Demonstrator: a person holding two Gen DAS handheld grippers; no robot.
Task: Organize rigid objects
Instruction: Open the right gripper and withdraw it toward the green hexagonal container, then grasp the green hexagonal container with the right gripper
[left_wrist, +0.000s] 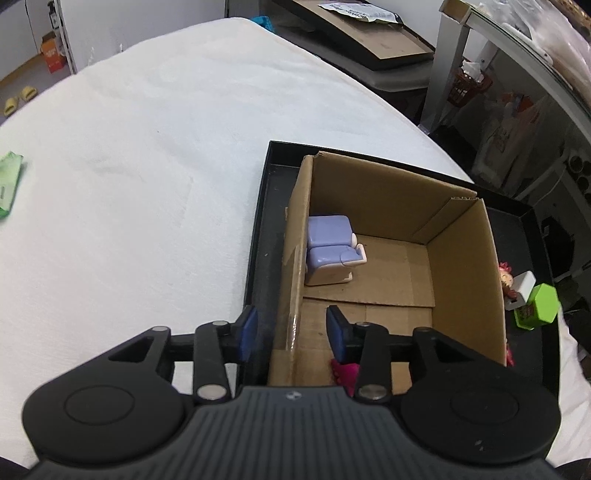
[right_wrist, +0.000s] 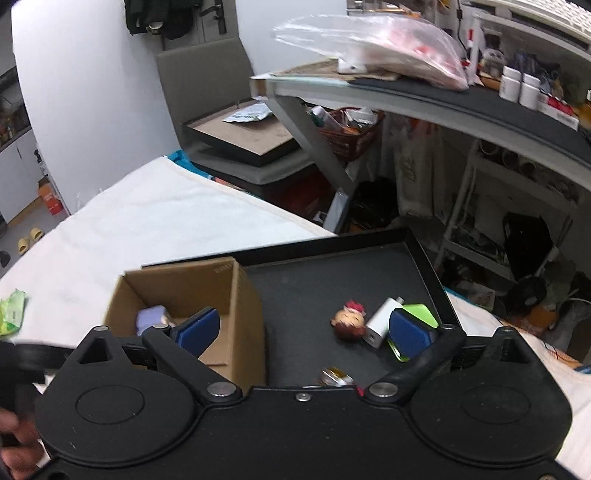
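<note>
An open cardboard box (left_wrist: 461, 236) stands in a black tray (left_wrist: 266, 206) on a white cloth. A lilac toy armchair (left_wrist: 332, 249) sits inside the box at its left wall. My left gripper (left_wrist: 293, 332) straddles the box's left wall near its front corner, jaws apart, not touching it. A pink item (left_wrist: 343, 371) lies under its right finger. My right gripper (right_wrist: 303, 330) is open and empty above the tray (right_wrist: 332, 280). Below it lie a small doll head (right_wrist: 349, 321), a white charger (right_wrist: 380, 323), a green block (right_wrist: 417, 314) and a shiny small object (right_wrist: 334, 376). The box (right_wrist: 236, 306) is on its left.
A green packet (left_wrist: 9, 181) lies on the cloth at far left. Past the tray's right edge are a desk leg (right_wrist: 314, 147), shelves and floor clutter. A chair (right_wrist: 240, 140) with a flat box stands behind the bed.
</note>
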